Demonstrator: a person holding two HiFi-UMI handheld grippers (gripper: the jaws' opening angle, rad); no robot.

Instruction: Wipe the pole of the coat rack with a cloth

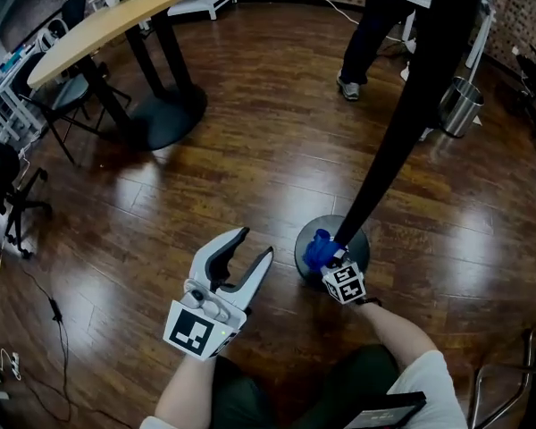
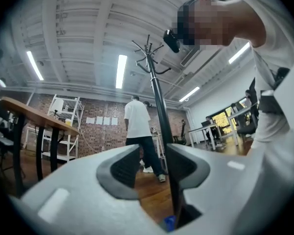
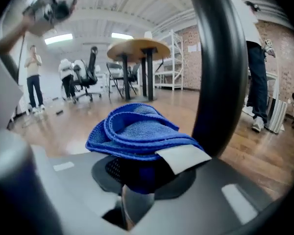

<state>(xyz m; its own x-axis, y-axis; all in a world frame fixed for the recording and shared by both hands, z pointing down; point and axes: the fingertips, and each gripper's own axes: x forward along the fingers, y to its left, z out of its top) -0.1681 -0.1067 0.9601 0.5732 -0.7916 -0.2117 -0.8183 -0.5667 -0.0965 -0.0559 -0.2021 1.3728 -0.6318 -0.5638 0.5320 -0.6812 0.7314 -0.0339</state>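
Note:
The coat rack's black pole rises from its round black base on the wooden floor. My right gripper is low at the foot of the pole, shut on a bunched blue cloth. In the right gripper view the cloth, with a white label, sits between the jaws right beside the pole; whether it touches I cannot tell. My left gripper hangs to the left of the base, open and empty. Through its jaws the pole shows farther off.
A wooden table on black legs stands at the back left, with an office chair and floor cables at the left edge. A person stands behind the pole beside a metal bin. Metal chair legs show at lower right.

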